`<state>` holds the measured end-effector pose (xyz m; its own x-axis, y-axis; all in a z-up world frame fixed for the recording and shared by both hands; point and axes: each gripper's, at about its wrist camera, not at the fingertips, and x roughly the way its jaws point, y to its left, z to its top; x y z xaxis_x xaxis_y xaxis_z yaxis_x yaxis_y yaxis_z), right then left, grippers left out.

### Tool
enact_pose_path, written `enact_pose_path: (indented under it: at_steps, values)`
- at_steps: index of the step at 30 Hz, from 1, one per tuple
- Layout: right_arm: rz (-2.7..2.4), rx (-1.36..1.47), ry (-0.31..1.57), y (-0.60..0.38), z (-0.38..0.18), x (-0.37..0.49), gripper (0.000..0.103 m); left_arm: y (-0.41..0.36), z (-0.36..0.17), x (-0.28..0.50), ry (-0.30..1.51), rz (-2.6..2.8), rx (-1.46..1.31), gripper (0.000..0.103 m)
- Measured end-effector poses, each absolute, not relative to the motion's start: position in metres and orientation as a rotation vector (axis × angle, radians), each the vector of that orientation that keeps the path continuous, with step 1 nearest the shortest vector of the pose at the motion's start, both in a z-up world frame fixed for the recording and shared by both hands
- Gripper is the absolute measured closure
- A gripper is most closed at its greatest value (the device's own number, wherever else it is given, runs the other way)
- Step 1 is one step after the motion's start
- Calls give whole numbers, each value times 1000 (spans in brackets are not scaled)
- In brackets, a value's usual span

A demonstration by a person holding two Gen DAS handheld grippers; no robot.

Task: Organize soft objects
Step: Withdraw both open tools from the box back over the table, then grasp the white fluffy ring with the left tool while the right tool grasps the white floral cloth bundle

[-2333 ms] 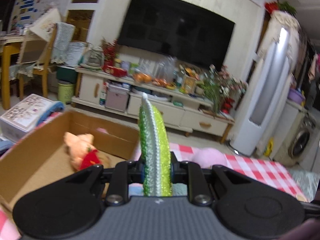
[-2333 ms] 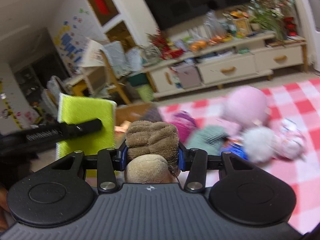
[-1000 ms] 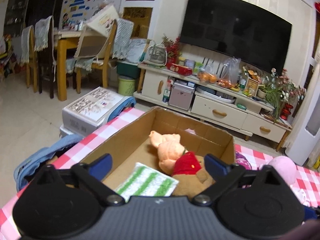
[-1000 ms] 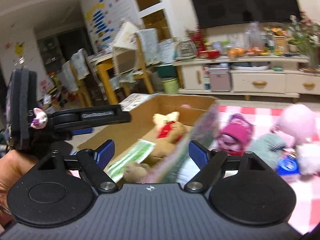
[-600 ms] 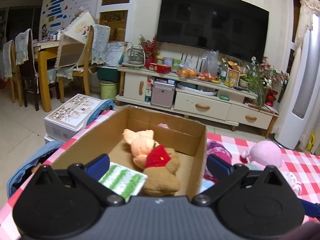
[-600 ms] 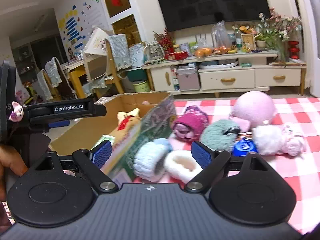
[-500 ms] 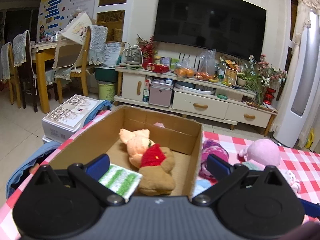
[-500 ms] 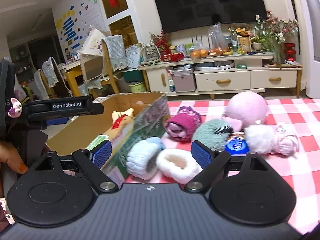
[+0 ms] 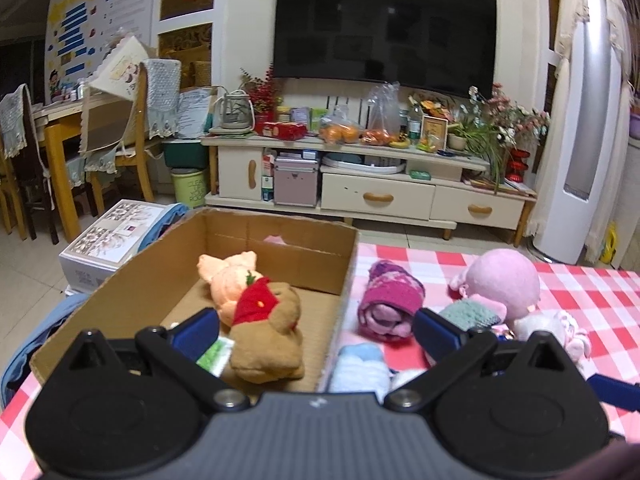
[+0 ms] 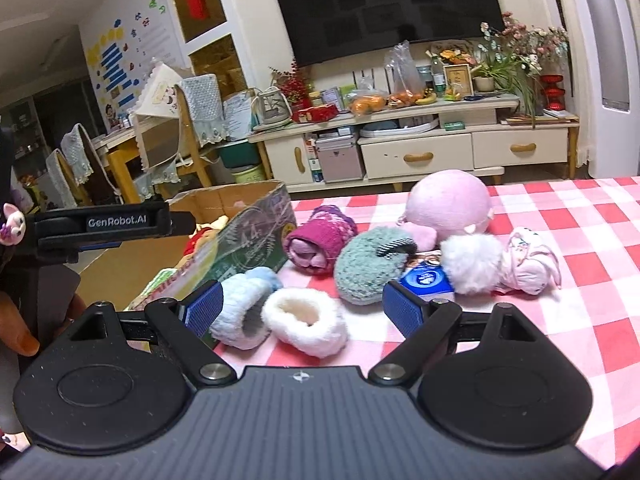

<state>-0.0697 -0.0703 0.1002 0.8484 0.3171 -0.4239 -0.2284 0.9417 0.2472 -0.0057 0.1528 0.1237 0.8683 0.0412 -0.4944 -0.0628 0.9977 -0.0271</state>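
Note:
An open cardboard box (image 9: 280,228) sits on the checked table at the left. It holds a brown bear in a red shirt (image 9: 268,320), a peach plush (image 9: 224,276) and a green striped cloth (image 9: 216,354). My left gripper (image 9: 316,330) is open and empty above the box's right wall. My right gripper (image 10: 302,306) is open and empty over a white fluffy cuff (image 10: 306,322) and a blue cuff (image 10: 244,304). Beside the box lie a magenta knit roll (image 10: 318,240), a teal knit hat (image 10: 368,266) and a pink round plush (image 10: 450,204).
A white pom-pom (image 10: 470,264), a pale pink item (image 10: 528,264) and a small blue packet (image 10: 426,280) lie at the right of the pile. The box also shows in the right wrist view (image 10: 248,240). A TV cabinet (image 9: 360,192) stands beyond the table.
Both grippers let go of their loads into the box: the left dropped the green cloth, the right the brown plush. Both have since shifted right toward the pile on the table.

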Motion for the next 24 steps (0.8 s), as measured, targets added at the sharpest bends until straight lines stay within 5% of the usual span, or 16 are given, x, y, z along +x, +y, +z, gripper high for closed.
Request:
enact_pose_path:
  at_steps: [24]
  values:
    - [135,207,472,-94,89,-83,0,98,106,-4,566,-47,53,1]
